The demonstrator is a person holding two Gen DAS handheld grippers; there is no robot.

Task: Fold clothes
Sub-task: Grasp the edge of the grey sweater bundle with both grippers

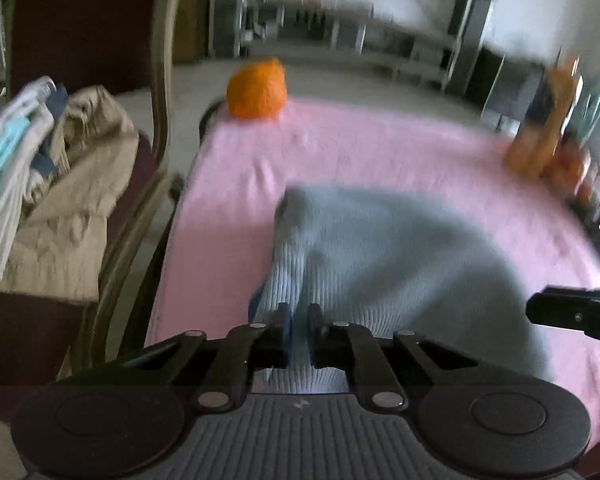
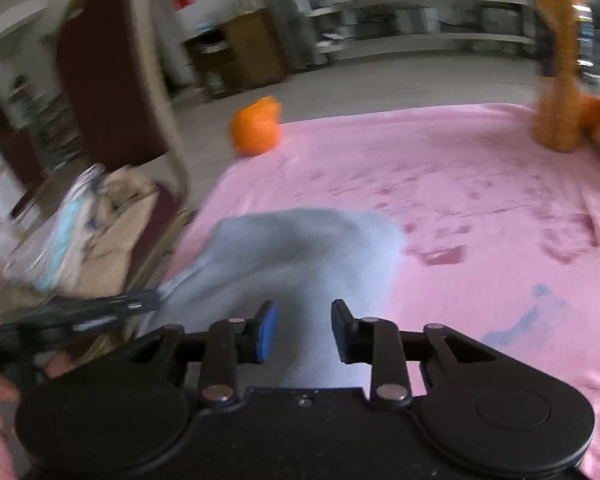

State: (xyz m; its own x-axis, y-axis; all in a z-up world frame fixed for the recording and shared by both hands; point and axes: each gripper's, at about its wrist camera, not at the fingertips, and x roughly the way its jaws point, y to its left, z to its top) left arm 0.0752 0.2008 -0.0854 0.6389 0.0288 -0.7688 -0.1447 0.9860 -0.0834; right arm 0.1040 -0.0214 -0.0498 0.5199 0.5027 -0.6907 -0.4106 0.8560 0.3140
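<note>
A light blue ribbed garment (image 1: 380,248) lies bunched on the pink tablecloth (image 1: 380,140), blurred by motion. My left gripper (image 1: 300,322) is shut on its near edge, and the fabric runs up between the blue pads. In the right wrist view the left gripper (image 2: 148,302) pinches the garment (image 2: 300,256) at its left corner. My right gripper (image 2: 304,326) stands open over the garment's near part. Its pads are well apart, with smooth cloth showing in the gap. The right gripper's tip (image 1: 572,312) enters the left wrist view at the right edge, beside the garment.
A dark red chair (image 1: 80,20) stands left of the table with a pile of beige and white clothes (image 1: 52,192) on its seat. An orange round object (image 1: 258,90) sits at the far left corner. An orange bottle (image 2: 560,72) and oranges stand at the far right.
</note>
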